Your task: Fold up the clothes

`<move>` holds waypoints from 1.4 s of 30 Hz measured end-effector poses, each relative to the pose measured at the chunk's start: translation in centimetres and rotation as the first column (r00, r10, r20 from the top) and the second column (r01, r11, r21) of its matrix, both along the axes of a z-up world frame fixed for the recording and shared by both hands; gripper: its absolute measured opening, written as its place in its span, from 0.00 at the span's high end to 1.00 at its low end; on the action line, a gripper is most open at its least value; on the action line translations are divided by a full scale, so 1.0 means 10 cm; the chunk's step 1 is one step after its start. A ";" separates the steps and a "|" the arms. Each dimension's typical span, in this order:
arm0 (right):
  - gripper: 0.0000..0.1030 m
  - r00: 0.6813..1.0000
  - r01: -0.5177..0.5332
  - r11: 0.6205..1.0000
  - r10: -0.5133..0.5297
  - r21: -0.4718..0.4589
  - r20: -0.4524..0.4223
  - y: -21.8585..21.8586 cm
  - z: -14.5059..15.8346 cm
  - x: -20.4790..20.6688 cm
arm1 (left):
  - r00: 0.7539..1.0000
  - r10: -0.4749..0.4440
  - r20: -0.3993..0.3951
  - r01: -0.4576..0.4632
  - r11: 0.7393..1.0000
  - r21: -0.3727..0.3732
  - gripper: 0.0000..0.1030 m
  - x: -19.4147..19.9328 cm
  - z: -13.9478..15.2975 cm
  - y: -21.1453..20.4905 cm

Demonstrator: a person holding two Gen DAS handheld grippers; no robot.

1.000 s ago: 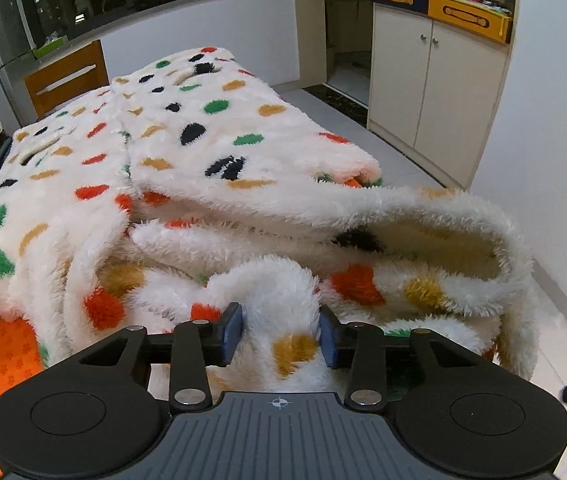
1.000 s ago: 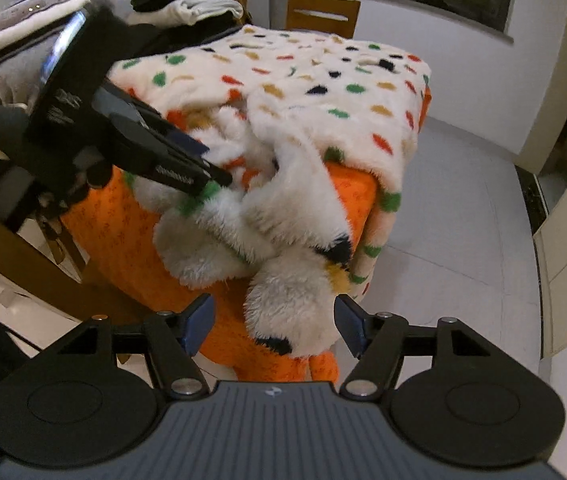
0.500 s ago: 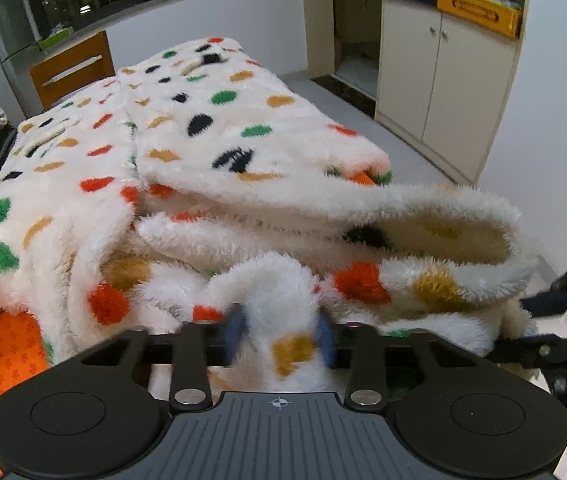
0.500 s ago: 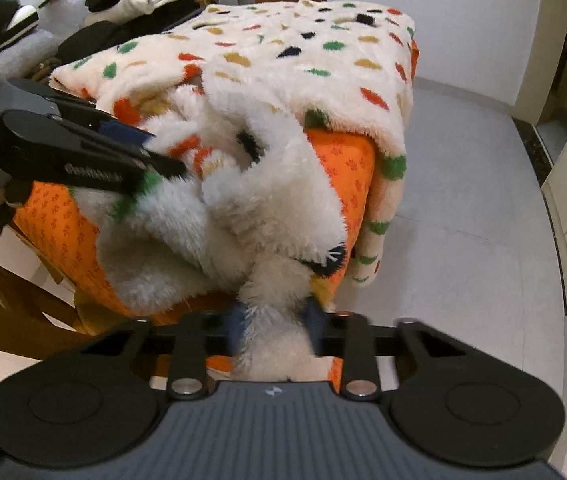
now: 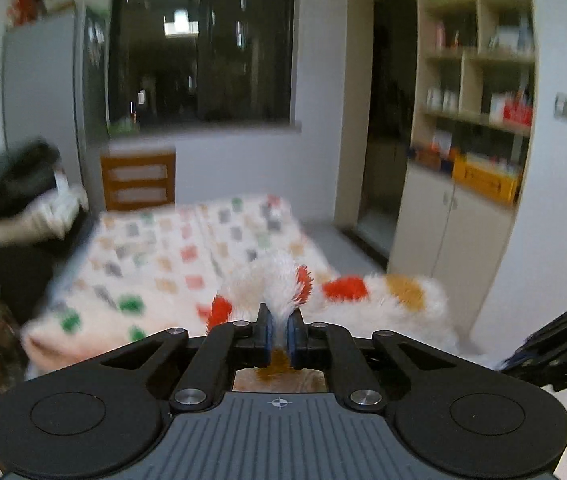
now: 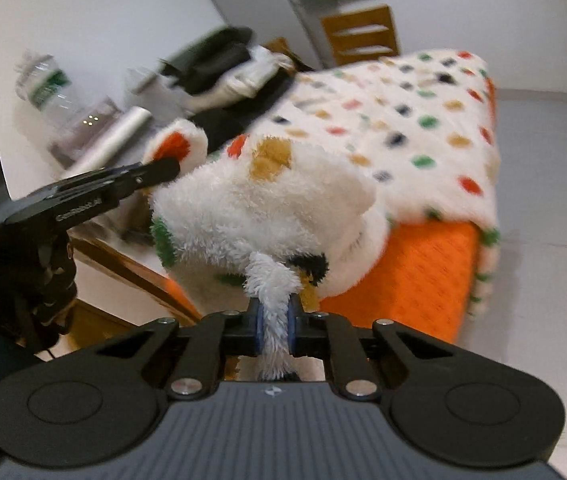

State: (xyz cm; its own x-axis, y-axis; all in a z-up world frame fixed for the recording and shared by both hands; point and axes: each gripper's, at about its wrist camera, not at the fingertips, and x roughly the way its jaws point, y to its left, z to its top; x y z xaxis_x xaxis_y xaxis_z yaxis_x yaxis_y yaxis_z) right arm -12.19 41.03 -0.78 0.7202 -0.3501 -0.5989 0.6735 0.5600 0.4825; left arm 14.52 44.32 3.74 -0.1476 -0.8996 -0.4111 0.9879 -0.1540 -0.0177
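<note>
A fluffy white garment with coloured dots lies spread over an orange-covered table. My left gripper is shut on its near edge and holds that edge lifted above the table. My right gripper is shut on another tuft of the same near edge, also lifted. The garment stretches away from both grippers. The left gripper shows at the left of the right wrist view, and the right gripper at the right edge of the left wrist view. Both views are blurred.
A pile of dark and white clothes lies at the table's far left, next to a plastic bottle. A wooden chair stands behind the table. A cupboard with shelves stands to the right. Grey floor lies beyond the table.
Both grippers have closed on the garment's near edge and lifted it up from the table's front. Both cameras now look higher and further across the table.
</note>
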 end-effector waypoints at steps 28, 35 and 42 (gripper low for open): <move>0.53 0.980 -0.143 0.987 0.152 0.072 -0.127 0.02 0.17 0.24 | 0.995 -0.088 -0.047 0.096 0.975 0.198 0.46 0.32 -0.43 0.50; 0.51 0.988 -0.077 0.993 0.087 0.086 -0.124 -0.04 0.08 0.10 | 0.970 -0.228 -0.081 0.241 0.923 0.301 0.40 0.16 -0.81 0.17; 0.49 0.991 0.008 0.997 0.003 0.083 -0.134 -0.05 -0.02 0.03 | 0.976 -0.217 -0.032 0.214 0.913 0.347 0.41 0.12 -1.03 -0.15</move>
